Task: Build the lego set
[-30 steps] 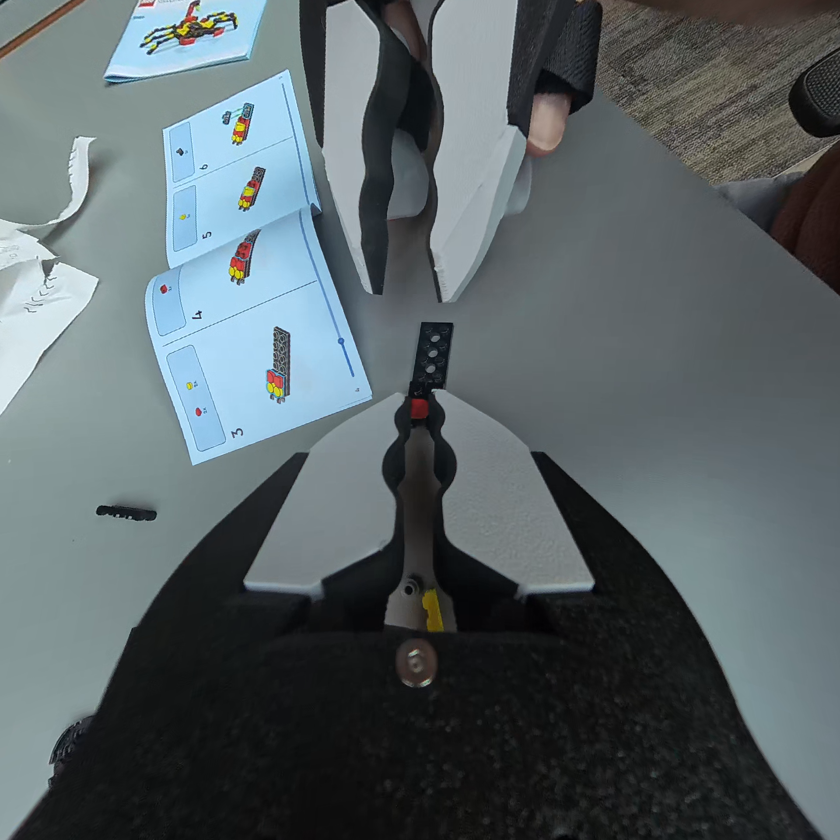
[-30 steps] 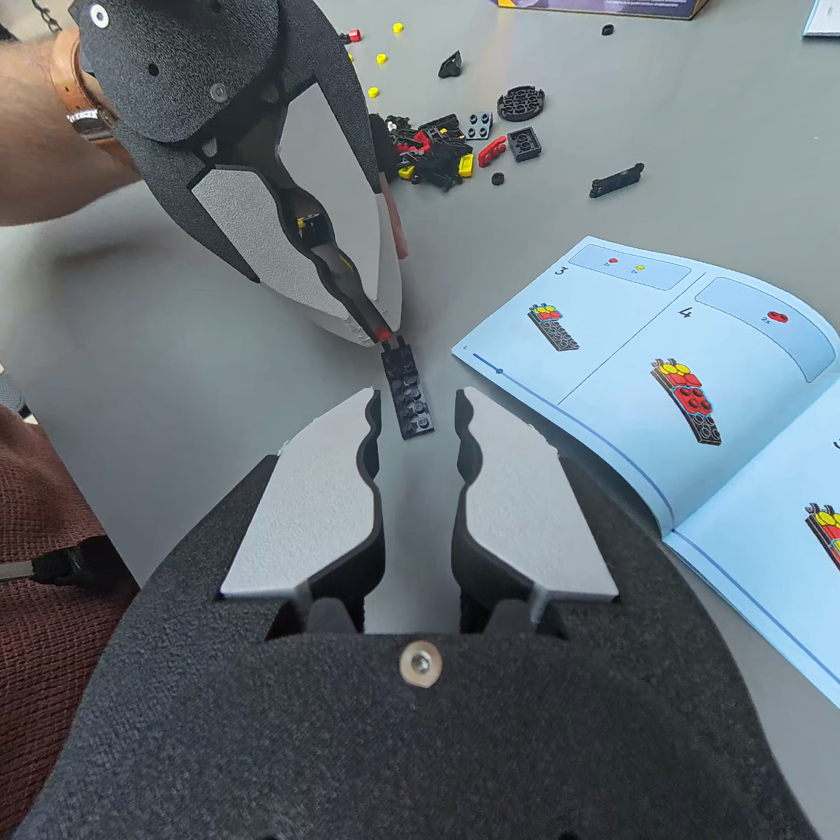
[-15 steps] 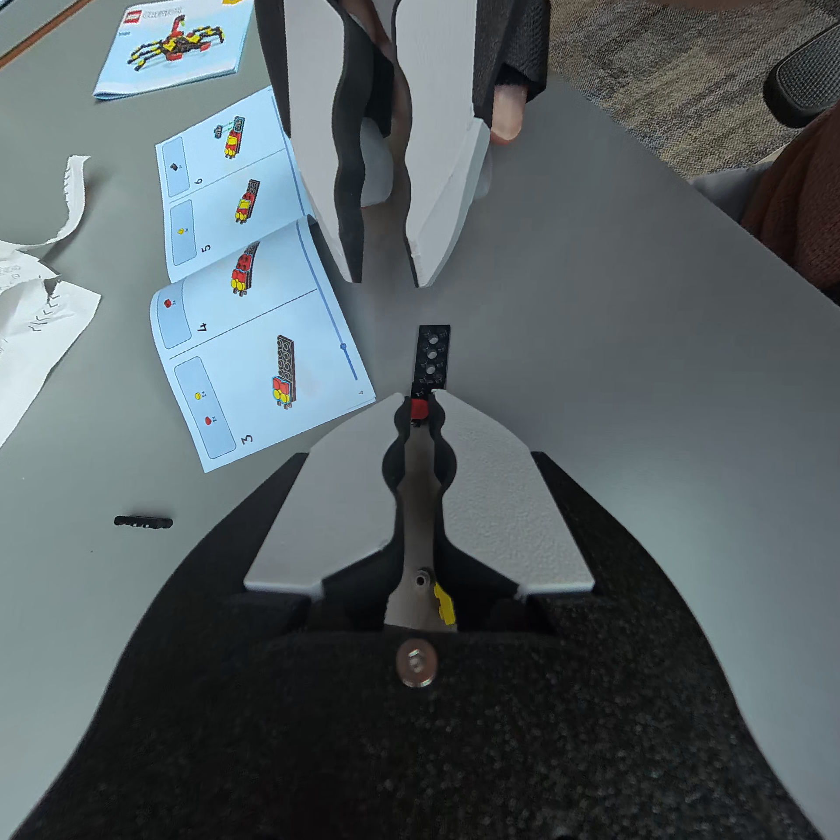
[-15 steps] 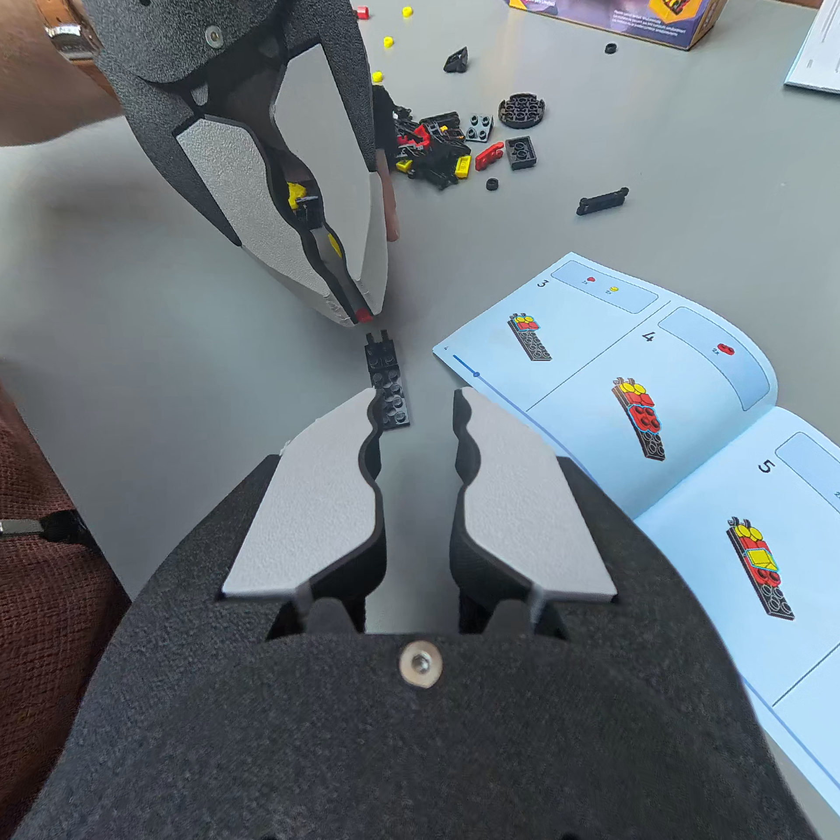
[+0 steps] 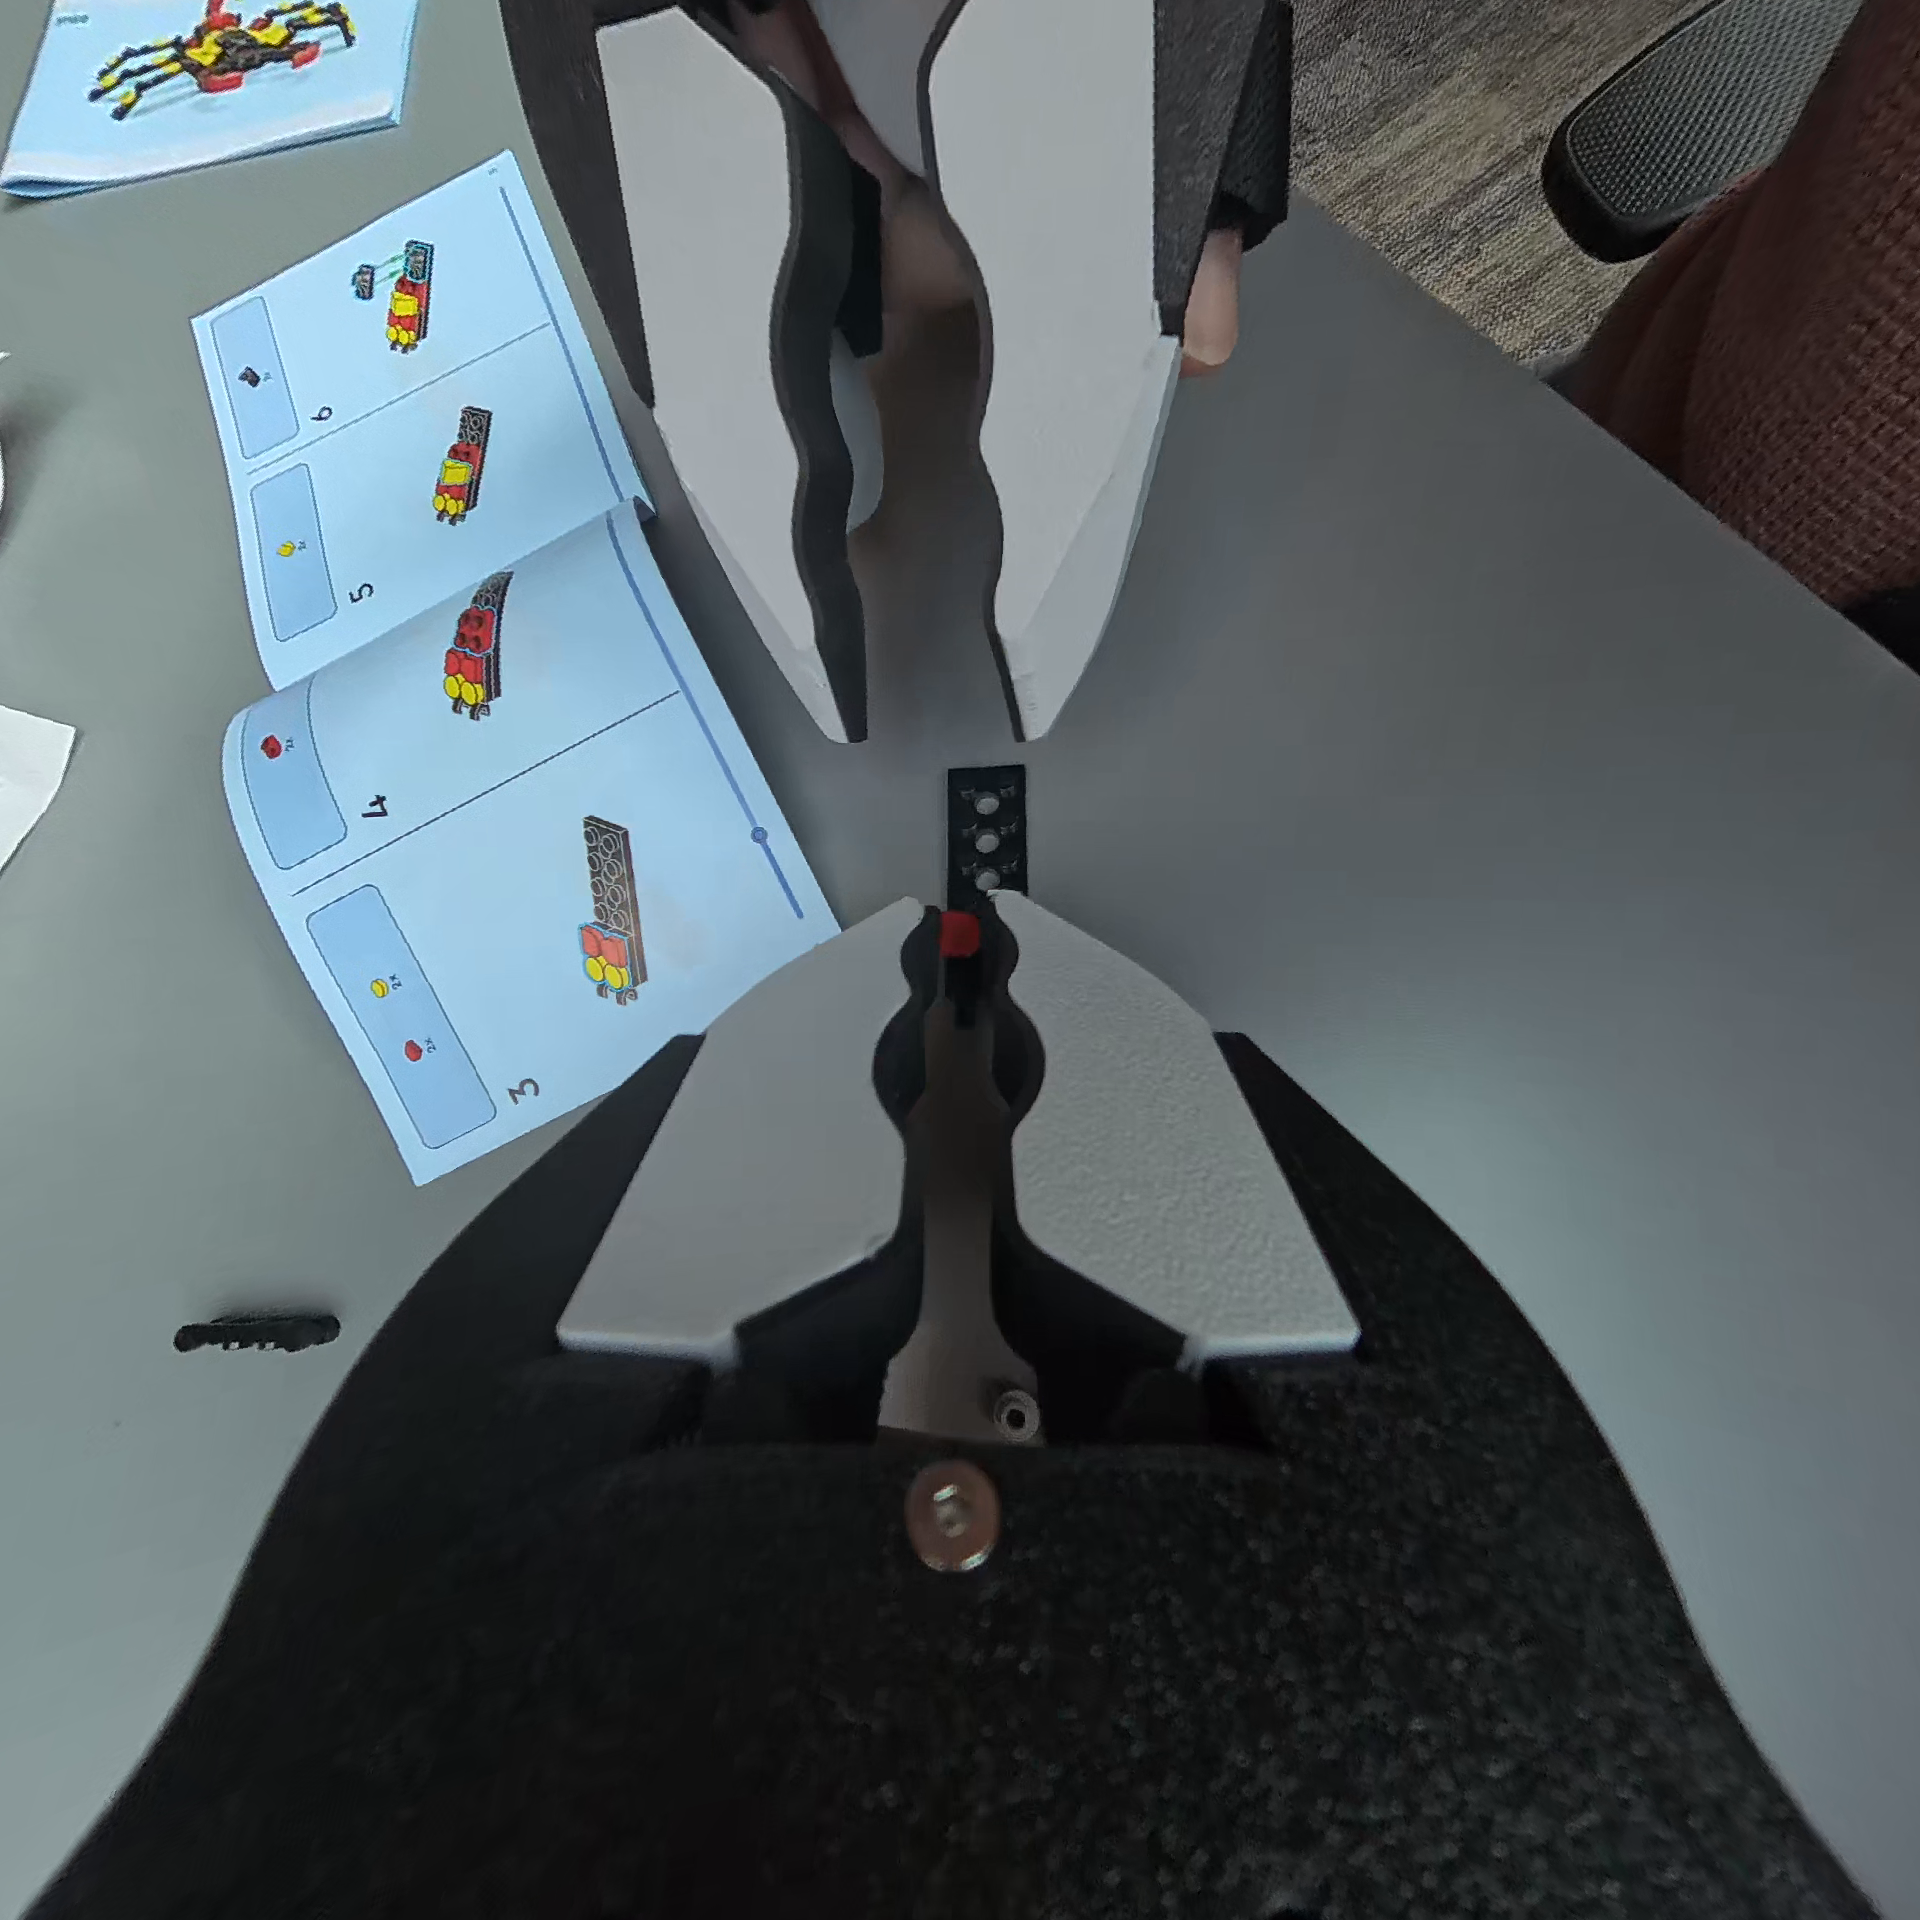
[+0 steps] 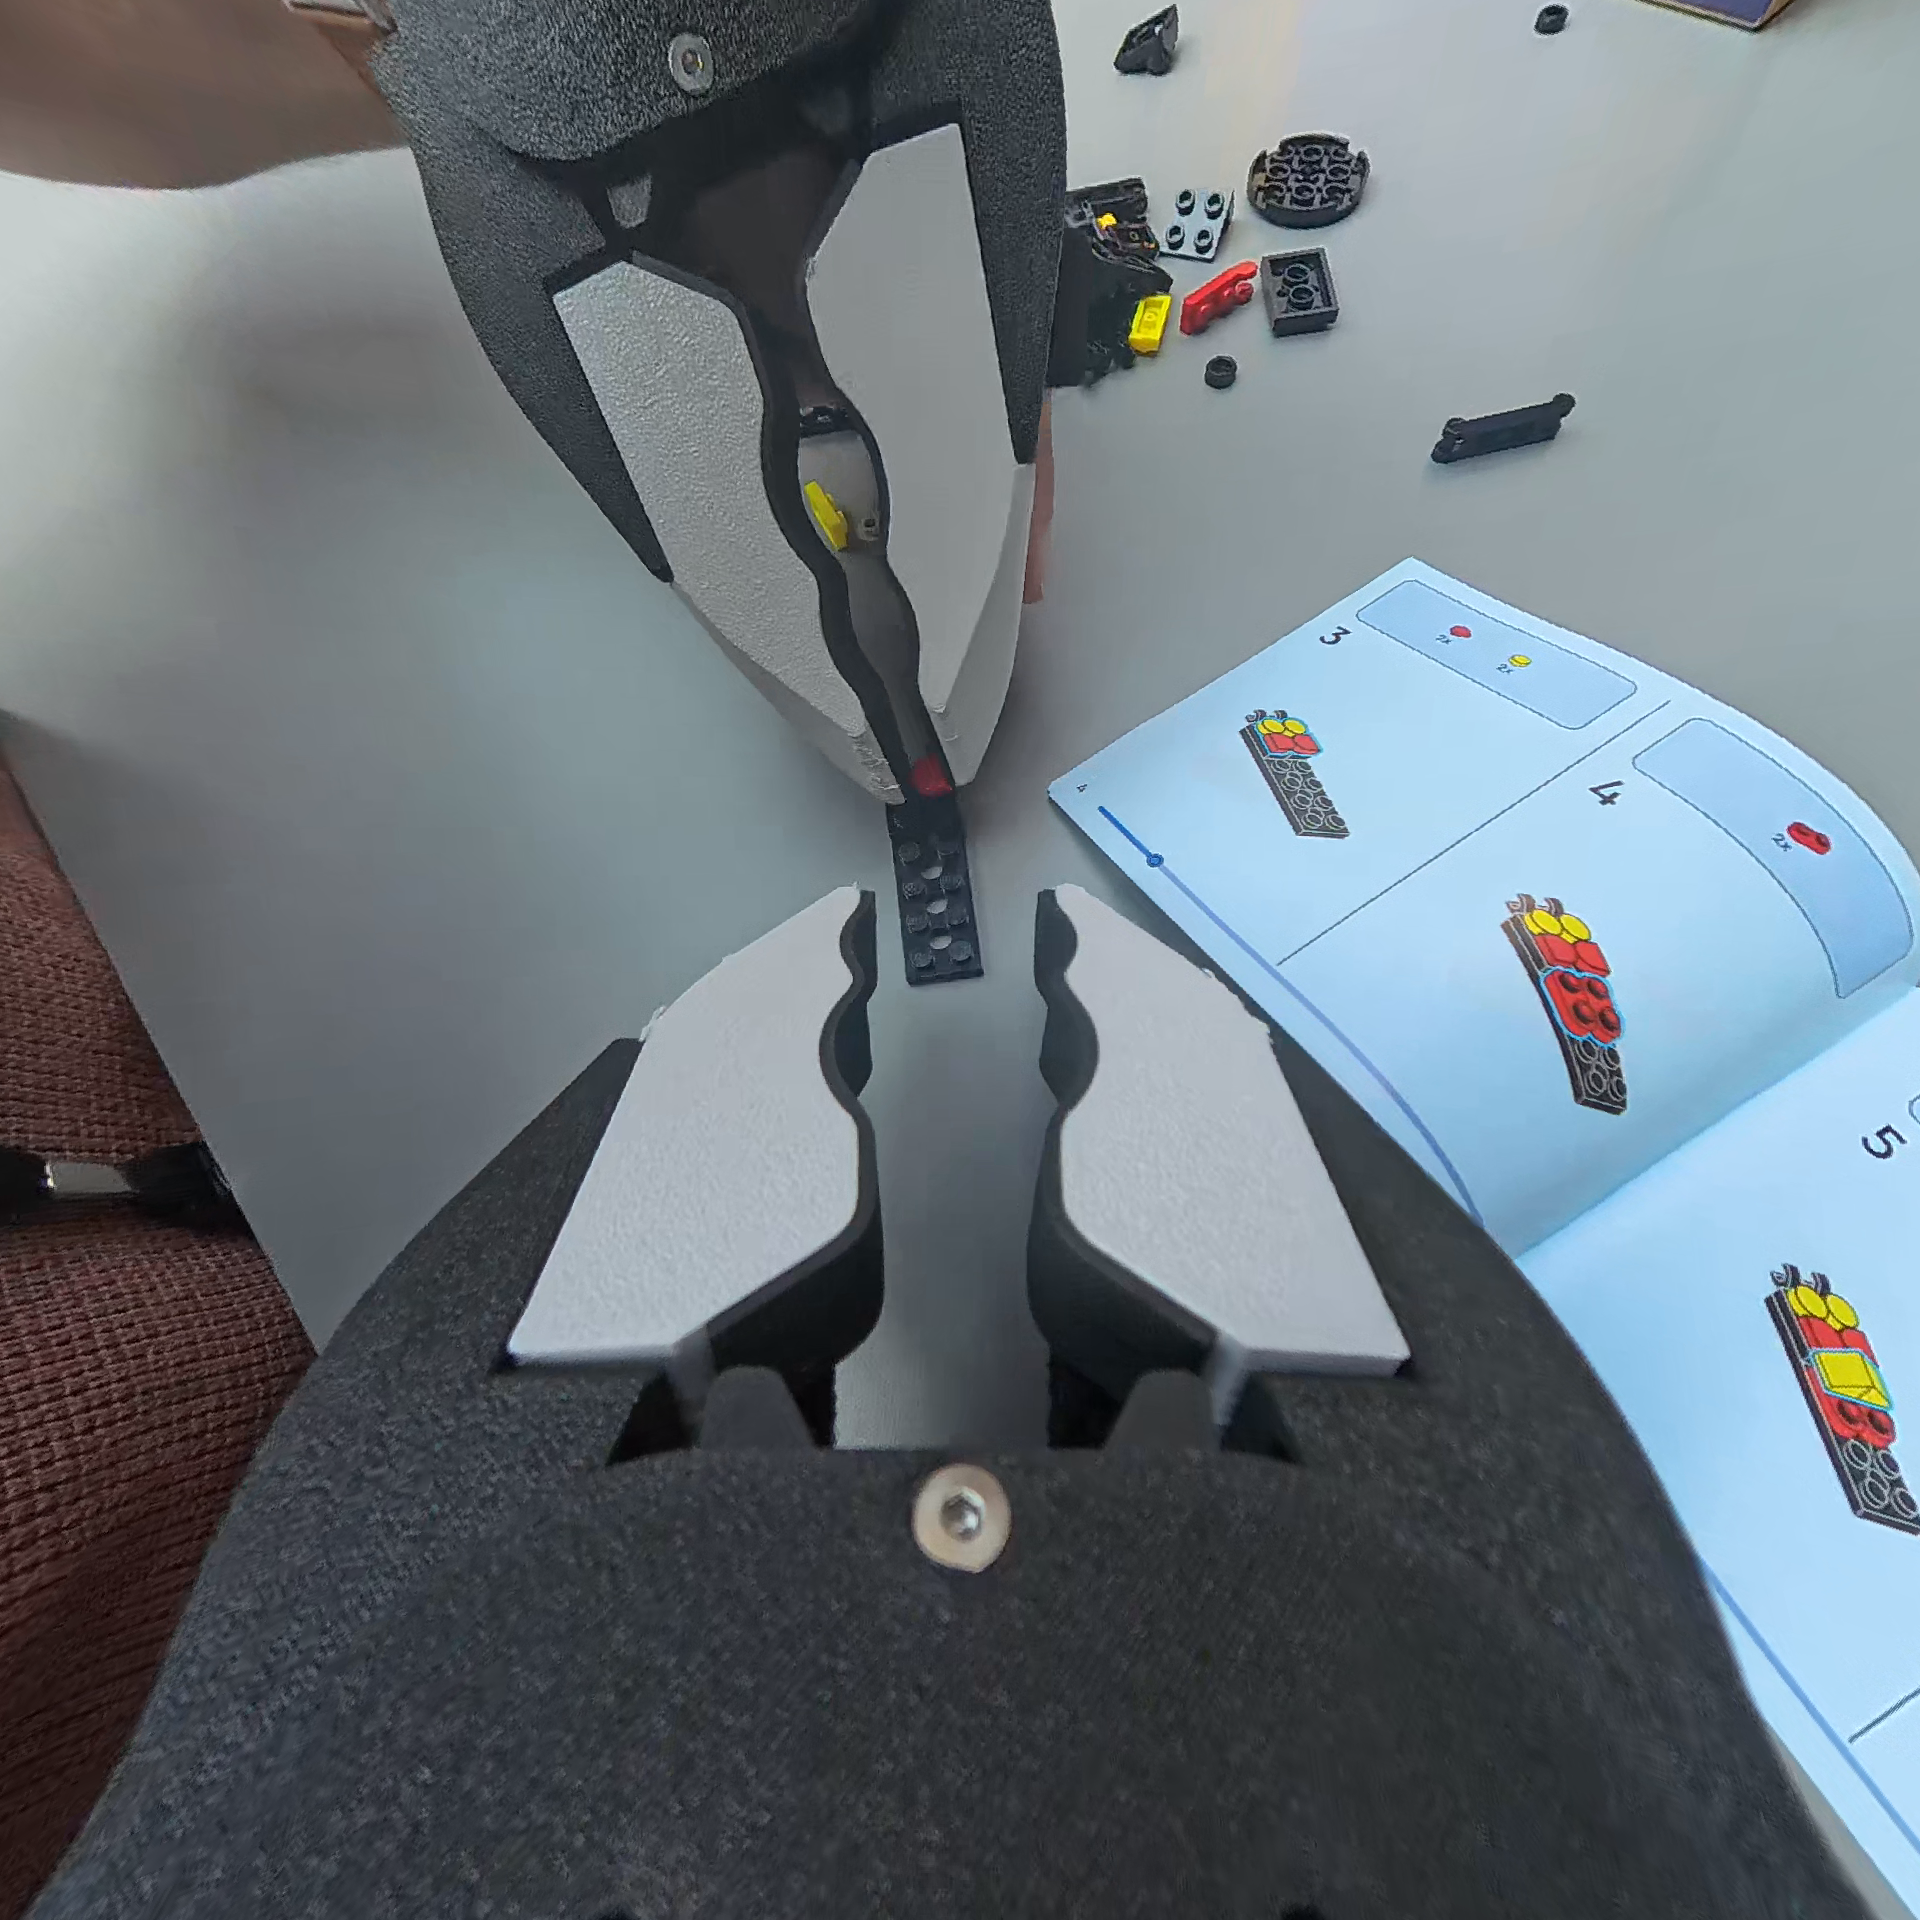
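A long black studded plate (image 5: 987, 836) lies flat on the grey table (image 5: 1455, 935). My left gripper (image 5: 958, 920) is shut on a small red round piece (image 5: 958, 932) and holds it at the plate's near end, as the right wrist view (image 6: 928, 777) also shows. I cannot tell whether the piece touches the plate. A small yellow piece (image 6: 826, 514) sits deeper between the left fingers. My right gripper (image 6: 951, 914) is open and empty. Its tips flank the opposite end of the plate (image 6: 935, 904) without touching it. It faces the left gripper, as the left wrist view (image 5: 935, 732) shows.
An open blue instruction booklet (image 5: 499, 779) lies beside the plate. A second booklet (image 5: 208, 83) lies farther off. A heap of loose pieces (image 6: 1195, 270), a round black piece (image 6: 1307, 179) and a long black piece (image 6: 1501, 426) lie behind the left gripper. The table edge and a chair (image 5: 1714, 104) are near.
My right gripper has moved closer, so its open tips now flank the plate's end. My left gripper has stayed at the plate's other end, tilted more upright, with the red piece.
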`<state>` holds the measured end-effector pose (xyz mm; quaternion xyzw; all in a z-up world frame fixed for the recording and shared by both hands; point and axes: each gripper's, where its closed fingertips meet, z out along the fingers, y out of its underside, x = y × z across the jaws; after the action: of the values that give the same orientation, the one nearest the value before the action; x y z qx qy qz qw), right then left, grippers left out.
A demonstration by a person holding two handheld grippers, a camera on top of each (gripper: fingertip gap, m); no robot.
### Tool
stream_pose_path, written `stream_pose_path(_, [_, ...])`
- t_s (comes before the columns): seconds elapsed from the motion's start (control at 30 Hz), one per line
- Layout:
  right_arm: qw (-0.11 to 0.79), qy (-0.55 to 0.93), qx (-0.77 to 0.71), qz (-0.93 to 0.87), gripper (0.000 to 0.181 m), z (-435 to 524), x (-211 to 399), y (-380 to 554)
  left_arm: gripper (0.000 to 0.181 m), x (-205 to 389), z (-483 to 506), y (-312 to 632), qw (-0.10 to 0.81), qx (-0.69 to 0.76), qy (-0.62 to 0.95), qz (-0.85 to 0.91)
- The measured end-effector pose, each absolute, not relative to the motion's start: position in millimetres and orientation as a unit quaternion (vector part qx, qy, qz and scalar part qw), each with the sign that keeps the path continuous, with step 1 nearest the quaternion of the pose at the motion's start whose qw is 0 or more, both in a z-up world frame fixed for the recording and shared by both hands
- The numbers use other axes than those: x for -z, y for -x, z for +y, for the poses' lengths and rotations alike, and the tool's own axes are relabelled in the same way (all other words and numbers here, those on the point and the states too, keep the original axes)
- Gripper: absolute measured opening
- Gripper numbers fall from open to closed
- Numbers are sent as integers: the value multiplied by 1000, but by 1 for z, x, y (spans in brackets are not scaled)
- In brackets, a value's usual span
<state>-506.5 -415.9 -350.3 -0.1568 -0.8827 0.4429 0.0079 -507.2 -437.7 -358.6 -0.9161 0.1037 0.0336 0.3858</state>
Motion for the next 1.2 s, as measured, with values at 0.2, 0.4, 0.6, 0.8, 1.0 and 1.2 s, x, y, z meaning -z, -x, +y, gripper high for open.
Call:
stream_pose_path(0.2, [-11, 155, -451, -879, 28, -418, 351, 508, 7, 364, -436, 508, 387, -5, 918, 93])
stream_pose_path(0.4, [-20, 148, -447, -882, 29, -421, 355, 506, 8, 365, -435, 509, 393, 8, 916, 84])
stream_pose_path(0.6, [-30, 143, -456, -878, 30, -424, 349, 503, 9, 370, -435, 504, 379, 31, 920, 95])
stream_pose_path(0.8, [-31, 146, -462, -874, 30, -422, 347, 503, 13, 366, -434, 503, 387, 33, 916, 97])
stream_pose_path(1.0, [-30, 144, -461, -875, 30, -417, 342, 502, 14, 349, -437, 506, 404, 13, 911, 84])
stream_pose_path(1.2, [-68, 112, -438, -890, 24, -420, 347, 470, 13, 321, -464, 513, 423, -75, 903, 21])
